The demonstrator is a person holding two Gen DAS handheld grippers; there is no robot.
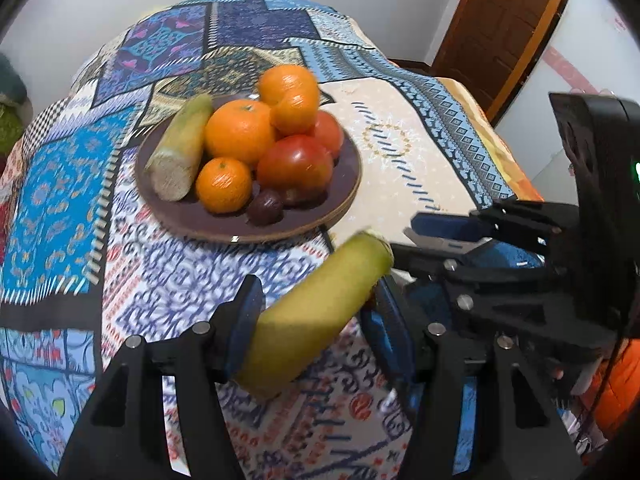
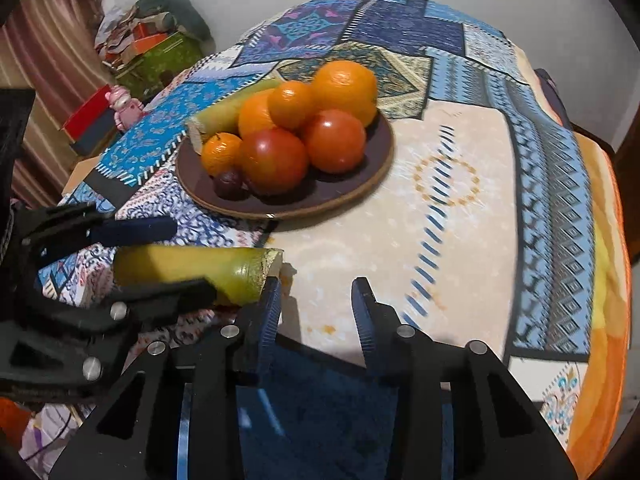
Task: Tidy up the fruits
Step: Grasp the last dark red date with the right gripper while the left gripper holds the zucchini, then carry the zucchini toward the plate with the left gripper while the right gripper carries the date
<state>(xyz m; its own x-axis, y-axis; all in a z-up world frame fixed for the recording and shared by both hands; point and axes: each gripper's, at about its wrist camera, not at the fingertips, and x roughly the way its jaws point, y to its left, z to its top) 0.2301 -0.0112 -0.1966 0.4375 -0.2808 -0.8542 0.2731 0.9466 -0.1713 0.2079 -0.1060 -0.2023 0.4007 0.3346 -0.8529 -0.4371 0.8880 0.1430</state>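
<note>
A yellow-green stalk piece (image 1: 304,320) sits crosswise between the fingers of my left gripper (image 1: 316,300), which is shut on it just above the patterned tablecloth (image 1: 168,264). In the right wrist view the same stalk piece (image 2: 192,264) points right from the left gripper (image 2: 188,256). My right gripper (image 2: 317,286) hovers open beside the stalk's cut end, nothing between its fingers; it also shows as the right gripper (image 1: 416,240) in the left wrist view. Beyond stands a brown plate (image 1: 348,184) with several oranges (image 1: 240,130), two tomatoes (image 1: 296,164), a second stalk piece (image 1: 180,148) and a small dark fruit (image 1: 265,207).
The cloth-covered table drops off at its right edge (image 2: 608,280). A wooden door (image 1: 500,20) stands behind on the right. Left of the table are stacked boxes (image 2: 152,52), a red box (image 2: 86,114) and a pink toy (image 2: 124,106). Beige cloth (image 2: 400,240) lies bare right of the plate.
</note>
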